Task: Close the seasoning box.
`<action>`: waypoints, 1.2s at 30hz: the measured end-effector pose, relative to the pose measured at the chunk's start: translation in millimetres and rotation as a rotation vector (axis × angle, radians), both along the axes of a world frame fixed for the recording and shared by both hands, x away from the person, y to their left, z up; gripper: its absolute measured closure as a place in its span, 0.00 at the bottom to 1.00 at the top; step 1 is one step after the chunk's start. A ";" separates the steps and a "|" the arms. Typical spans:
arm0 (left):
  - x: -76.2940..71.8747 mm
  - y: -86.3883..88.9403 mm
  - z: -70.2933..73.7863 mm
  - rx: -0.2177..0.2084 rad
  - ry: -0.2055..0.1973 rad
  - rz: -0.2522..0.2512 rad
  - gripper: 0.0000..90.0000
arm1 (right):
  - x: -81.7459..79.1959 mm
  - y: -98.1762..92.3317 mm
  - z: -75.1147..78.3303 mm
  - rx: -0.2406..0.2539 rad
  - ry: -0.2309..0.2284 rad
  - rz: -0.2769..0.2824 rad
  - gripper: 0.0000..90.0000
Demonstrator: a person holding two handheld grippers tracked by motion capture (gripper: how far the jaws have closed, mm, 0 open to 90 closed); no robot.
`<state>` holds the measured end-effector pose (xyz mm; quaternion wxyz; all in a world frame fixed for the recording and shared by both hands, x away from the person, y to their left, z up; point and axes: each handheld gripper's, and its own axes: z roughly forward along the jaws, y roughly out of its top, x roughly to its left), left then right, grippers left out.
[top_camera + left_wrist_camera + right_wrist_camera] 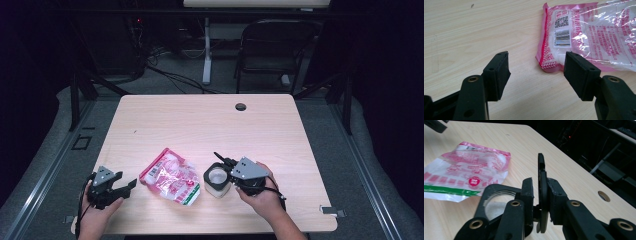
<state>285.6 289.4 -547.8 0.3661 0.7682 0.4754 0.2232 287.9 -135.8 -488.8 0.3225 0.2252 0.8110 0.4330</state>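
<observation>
My right gripper pinches the jar's hinged black lid on edge, standing upright beside the open mouth of the clear jar; the jar sits on the tabletop just right of the pink bag. Best to keep the pinch firm and swing the lid slowly so the jar does not tip toward the bag. Left gripper is spread and empty, left of the bag, whose label shows a barcode and QR code; the small print is not legible.
</observation>
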 end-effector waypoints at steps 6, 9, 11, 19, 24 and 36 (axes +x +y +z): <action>-0.2 -0.1 0.1 0.003 0.000 -0.001 0.42 | -6.6 2.3 0.2 0.022 0.006 0.027 0.79; -0.2 0.0 0.0 0.003 0.000 -0.001 0.42 | -7.8 2.0 -0.9 0.025 0.011 0.026 0.75; -0.2 -0.1 0.0 0.003 0.001 -0.001 0.42 | -7.8 1.2 -1.0 0.043 0.020 0.024 0.69; -0.4 -0.3 -0.4 0.003 -0.001 0.001 0.42 | -14.2 -3.1 -3.8 0.095 0.093 0.053 0.53; -0.8 -0.6 -0.6 0.001 0.000 0.003 0.42 | -17.0 -7.8 -5.5 0.123 0.119 0.050 0.51; 0.6 0.9 -1.7 -0.002 0.006 0.007 0.42 | -17.8 -55.2 -21.4 0.232 0.174 -0.083 0.51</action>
